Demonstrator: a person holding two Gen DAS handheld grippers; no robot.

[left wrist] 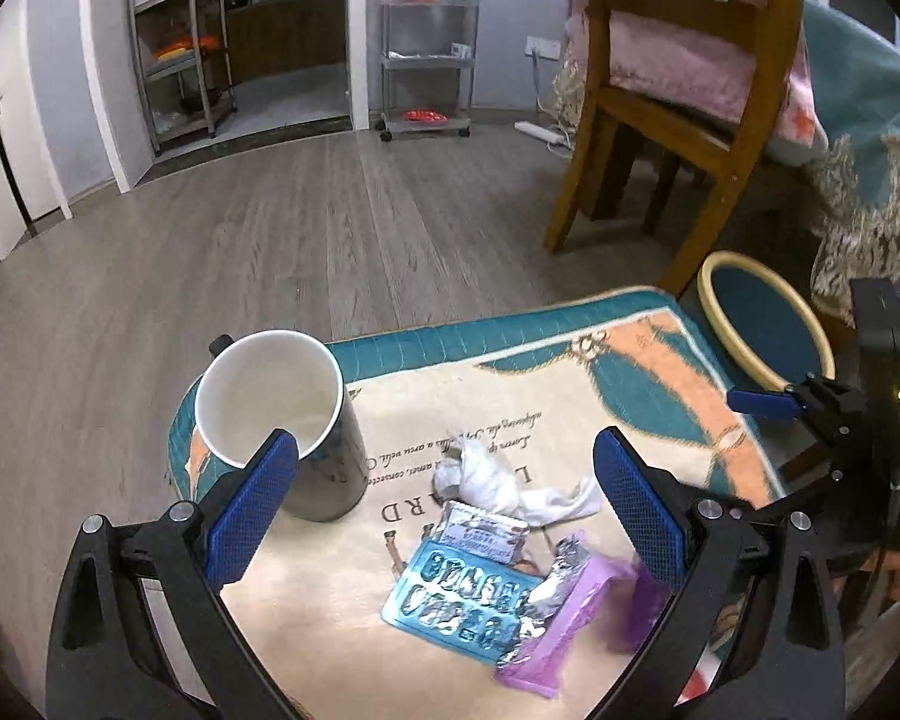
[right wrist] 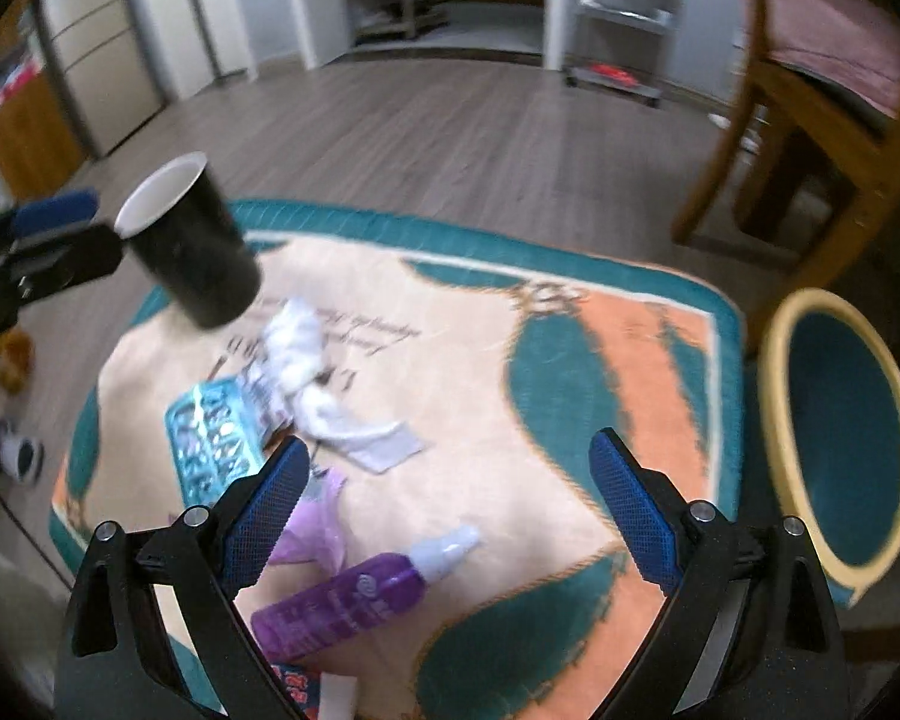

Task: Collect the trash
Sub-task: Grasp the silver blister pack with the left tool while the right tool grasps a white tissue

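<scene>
- Both jaws are standing wide apart and empty: my left gripper (left wrist: pixel 447 495) is hovering over the litter pile, my right gripper (right wrist: pixel 444 501) over the mat (right wrist: pixel 486 372).
- Trash is lying dead ahead of my left jaws: crumpled tissue (left wrist: pixel 486 480), blue blister pack (left wrist: pixel 459 600), purple wrapper (left wrist: pixel 561 618).
- Blister pack's long axis is running roughly across the left jaws' gap.
- Paper cup (left wrist: pixel 282 414) is sitting beside my left finger.
- Bin (right wrist: pixel 840 438) is sitting to the right, nearer my right gripper.
- I'm judging the left gripper nearer the pile.
</scene>
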